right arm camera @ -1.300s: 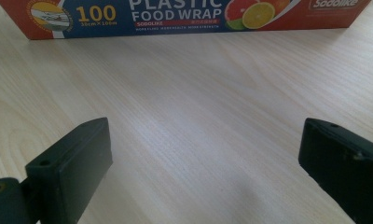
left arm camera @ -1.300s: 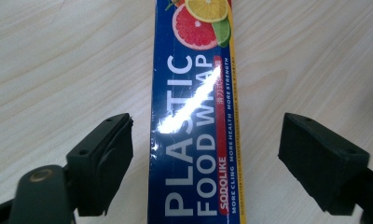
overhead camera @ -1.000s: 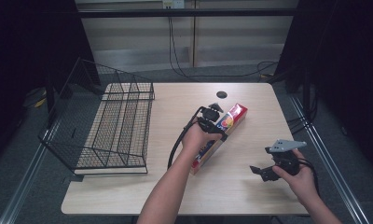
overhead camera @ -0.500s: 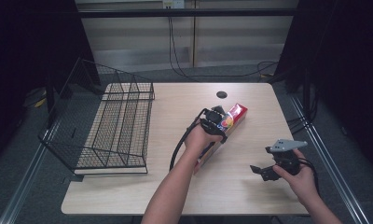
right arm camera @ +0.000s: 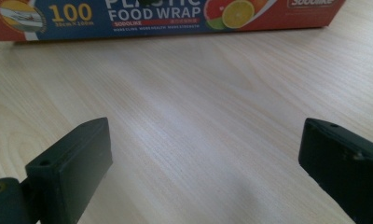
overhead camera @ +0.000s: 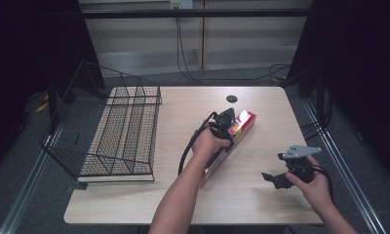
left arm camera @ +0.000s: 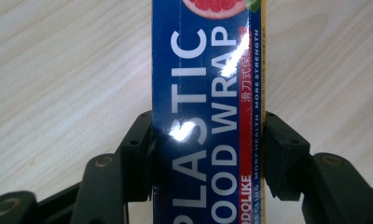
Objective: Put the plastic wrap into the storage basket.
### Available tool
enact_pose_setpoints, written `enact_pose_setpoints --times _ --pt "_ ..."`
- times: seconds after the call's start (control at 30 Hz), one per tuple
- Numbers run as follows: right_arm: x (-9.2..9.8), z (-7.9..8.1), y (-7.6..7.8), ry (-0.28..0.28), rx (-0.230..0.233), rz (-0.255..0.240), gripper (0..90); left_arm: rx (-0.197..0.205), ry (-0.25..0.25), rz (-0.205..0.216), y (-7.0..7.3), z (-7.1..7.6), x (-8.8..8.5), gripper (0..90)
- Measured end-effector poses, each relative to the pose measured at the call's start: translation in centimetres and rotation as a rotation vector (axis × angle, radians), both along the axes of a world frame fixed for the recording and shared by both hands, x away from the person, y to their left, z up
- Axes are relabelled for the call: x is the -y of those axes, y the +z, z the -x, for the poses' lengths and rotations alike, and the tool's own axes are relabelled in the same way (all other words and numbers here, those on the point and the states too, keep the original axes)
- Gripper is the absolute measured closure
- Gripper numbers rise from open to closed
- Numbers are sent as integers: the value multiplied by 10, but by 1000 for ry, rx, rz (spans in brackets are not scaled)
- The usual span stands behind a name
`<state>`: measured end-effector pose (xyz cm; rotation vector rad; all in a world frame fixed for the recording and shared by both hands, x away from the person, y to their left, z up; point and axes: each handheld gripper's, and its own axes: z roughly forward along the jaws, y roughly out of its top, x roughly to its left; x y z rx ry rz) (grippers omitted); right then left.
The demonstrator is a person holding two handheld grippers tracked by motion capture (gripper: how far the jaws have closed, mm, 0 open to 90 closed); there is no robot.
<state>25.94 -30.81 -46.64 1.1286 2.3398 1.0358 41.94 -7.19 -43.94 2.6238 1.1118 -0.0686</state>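
While your left gripper [left arm camera: 208, 154] has its jaws clamped on both sides of the plastic food wrap box [overhead camera: 232, 141] lying mid-table, nothing looks moved yet: the wire rack [overhead camera: 120, 136] sits empty, and your right gripper [overhead camera: 273, 179] waits nearby, jaws spread wide.

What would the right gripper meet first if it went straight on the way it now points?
Probably the plastic food wrap box. The right gripper is open over bare table, and the box's long side lies across its line ahead. Nothing else shows between them, though depth is hard to judge.
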Motion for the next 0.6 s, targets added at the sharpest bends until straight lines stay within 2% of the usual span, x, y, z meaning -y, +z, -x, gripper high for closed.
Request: enact_pose_setpoints --times 0.4,0.43,0.47,0.53,0.57,0.6 --pt "-1 0 0 -1 -1 -4 24 -14 35 -40 25 -1 -26 454" --pt "-1 -1 -1 2 2 -4 24 -9 14 -46 27 -2 -29 455" --pt "-1 -1 -1 1 2 -4 24 -10 41 -46 29 -1 -31 455" --pt "-1 -1 -1 2 -1 -6 24 -18 48 -45 33 -2 -36 454" --pt "-2 -1 -1 2 -1 -6 24 -22 68 -45 34 -2 -38 455" --pt "-2 -2 -1 -2 -1 -6 24 -12 59 -57 36 -2 -40 455"
